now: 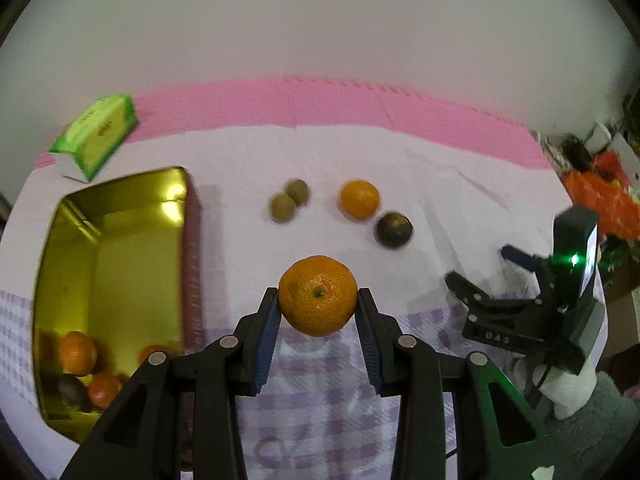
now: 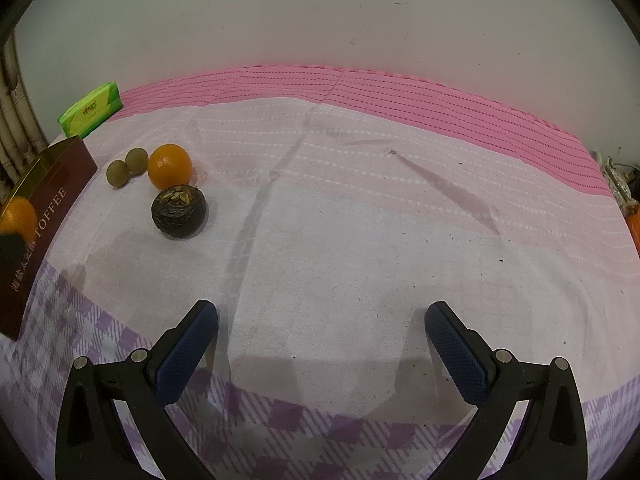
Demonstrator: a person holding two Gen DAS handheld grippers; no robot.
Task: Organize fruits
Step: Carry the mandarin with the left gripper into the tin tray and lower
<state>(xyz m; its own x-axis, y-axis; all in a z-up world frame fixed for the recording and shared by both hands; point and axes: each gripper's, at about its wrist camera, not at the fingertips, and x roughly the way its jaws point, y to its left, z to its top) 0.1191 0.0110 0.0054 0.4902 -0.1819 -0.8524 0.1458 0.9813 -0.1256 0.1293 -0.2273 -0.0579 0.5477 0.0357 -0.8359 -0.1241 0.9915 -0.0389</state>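
L gripper [image 1: 318,300] pointed steeply down, lifted clear of the cloth [image 1: 400,168]; blue pads clamped on both sides of a mandarin [image 1: 317,295], stem end facing the lens. R gripper [image 2: 321,336] also tilted down, low over the cloth, jaws spread wide w/ nothing between them; from the L wrist cam it sat off to the right, green light lit on its body.

Writing: tin [image 2: 56,196] had a dark red side reading "TOFFEE" plus Chinese characters, too small to read. "DAS" on the R gripper's housing. Green tissue pack [image 1: 98,134] had print, illegible.

Containers: tin open, gold inside, left of the L gripper; near end held approx. three orange fruits [image 1: 78,352] and one dark one [image 1: 72,392]. Loose on cloth beyond the grippers: two small green-brown fruits [image 1: 289,201] touching, an orange [image 1: 359,199], a dark wrinkled fruit [image 1: 394,230] just beside it.
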